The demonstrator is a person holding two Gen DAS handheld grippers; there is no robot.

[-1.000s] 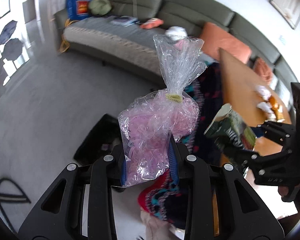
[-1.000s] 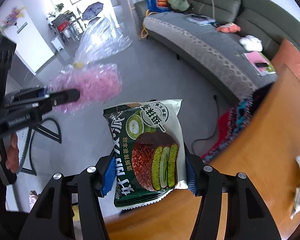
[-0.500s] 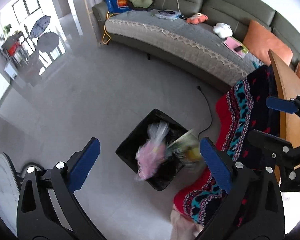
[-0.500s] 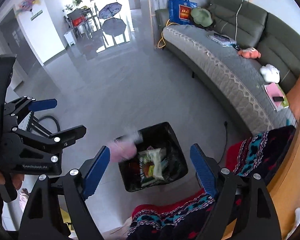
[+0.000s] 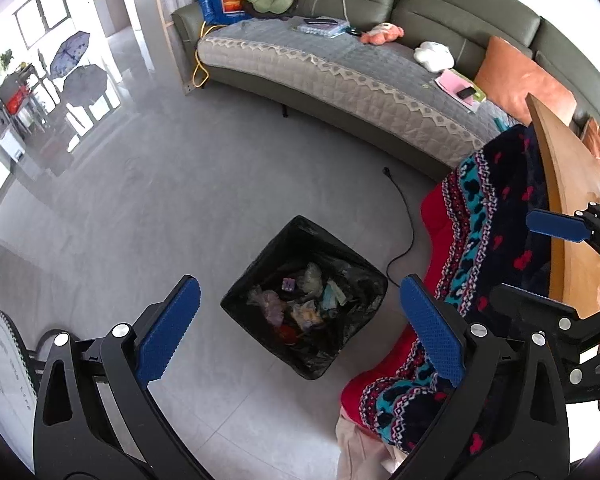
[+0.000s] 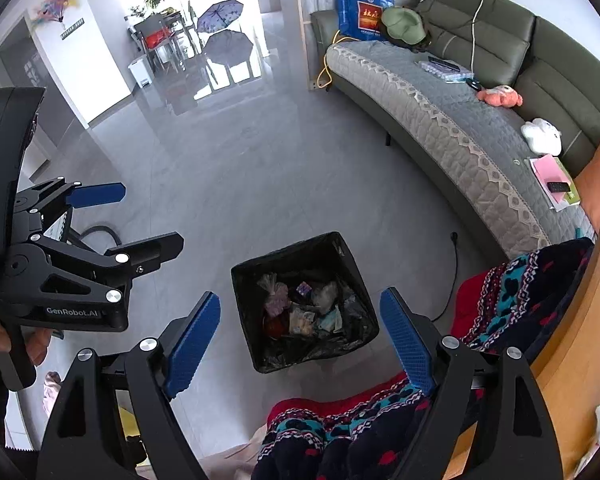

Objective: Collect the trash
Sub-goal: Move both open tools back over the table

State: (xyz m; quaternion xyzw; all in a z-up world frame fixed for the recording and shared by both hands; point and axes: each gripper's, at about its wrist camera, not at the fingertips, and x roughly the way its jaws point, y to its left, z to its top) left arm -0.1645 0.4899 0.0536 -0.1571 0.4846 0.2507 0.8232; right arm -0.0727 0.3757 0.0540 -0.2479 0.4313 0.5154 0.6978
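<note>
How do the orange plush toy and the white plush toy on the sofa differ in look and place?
The orange plush toy is salmon-orange, while the white plush toy is plain white. The orange one lies nearer the blue shopping bag, beside a dark small object. The white one lies further along, nearer the pink papers and the orange cushion. Both rest on the grey quilted sofa cover, untouched.
</note>
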